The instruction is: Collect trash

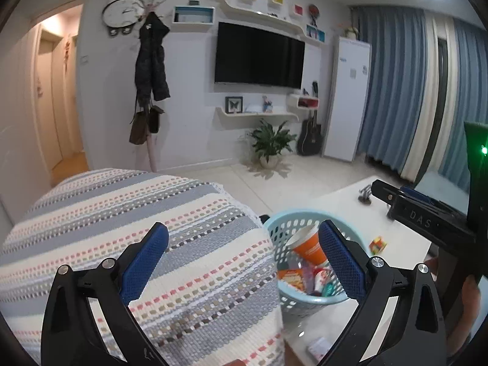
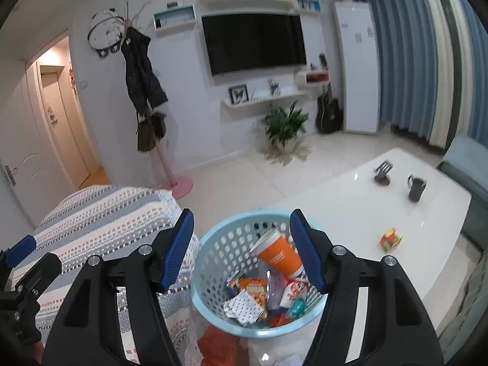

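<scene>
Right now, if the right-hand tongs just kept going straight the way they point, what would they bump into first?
Most likely the light blue basket. The right tongs stand open and empty, aimed down at its rim, with the orange cup just inside. Depth is hard to judge in this view.

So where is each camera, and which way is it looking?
Left wrist: sits on the left gripper, looking past its open fingers over a striped blanket toward the TV wall; the right gripper shows at the right edge.
Right wrist: sits on the right gripper, open, above the blue basket of trash; the left gripper shows lower left.
Both share the basket, orange cup, white table and TV.
</scene>
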`<state>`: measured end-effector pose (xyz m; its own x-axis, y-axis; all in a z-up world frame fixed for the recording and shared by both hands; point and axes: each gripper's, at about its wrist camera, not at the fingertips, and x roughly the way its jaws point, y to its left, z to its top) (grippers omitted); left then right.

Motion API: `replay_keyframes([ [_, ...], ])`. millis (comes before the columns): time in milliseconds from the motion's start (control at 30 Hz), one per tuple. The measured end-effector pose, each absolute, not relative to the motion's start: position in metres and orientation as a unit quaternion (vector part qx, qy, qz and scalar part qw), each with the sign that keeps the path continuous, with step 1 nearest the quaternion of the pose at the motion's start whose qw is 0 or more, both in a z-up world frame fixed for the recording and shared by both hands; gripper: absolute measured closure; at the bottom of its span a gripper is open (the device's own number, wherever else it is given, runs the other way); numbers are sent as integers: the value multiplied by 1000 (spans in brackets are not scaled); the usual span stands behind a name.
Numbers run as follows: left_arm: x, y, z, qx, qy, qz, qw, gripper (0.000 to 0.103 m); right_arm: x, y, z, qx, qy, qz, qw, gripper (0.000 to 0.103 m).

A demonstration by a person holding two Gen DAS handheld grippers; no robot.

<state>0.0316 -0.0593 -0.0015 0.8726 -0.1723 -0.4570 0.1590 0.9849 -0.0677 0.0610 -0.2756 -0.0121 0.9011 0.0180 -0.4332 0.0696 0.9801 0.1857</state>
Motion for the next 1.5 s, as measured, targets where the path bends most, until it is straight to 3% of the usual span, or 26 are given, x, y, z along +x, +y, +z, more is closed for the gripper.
replay_keyframes([
  [533, 6, -53, -1, -13, 204, -64, 977, 8, 31, -270, -12, 90, 197, -25, 976, 29],
  [1500, 1, -37, -4, -27, 204, -44, 978, 8, 28, -238, -15, 45, 194, -14, 980, 29],
])
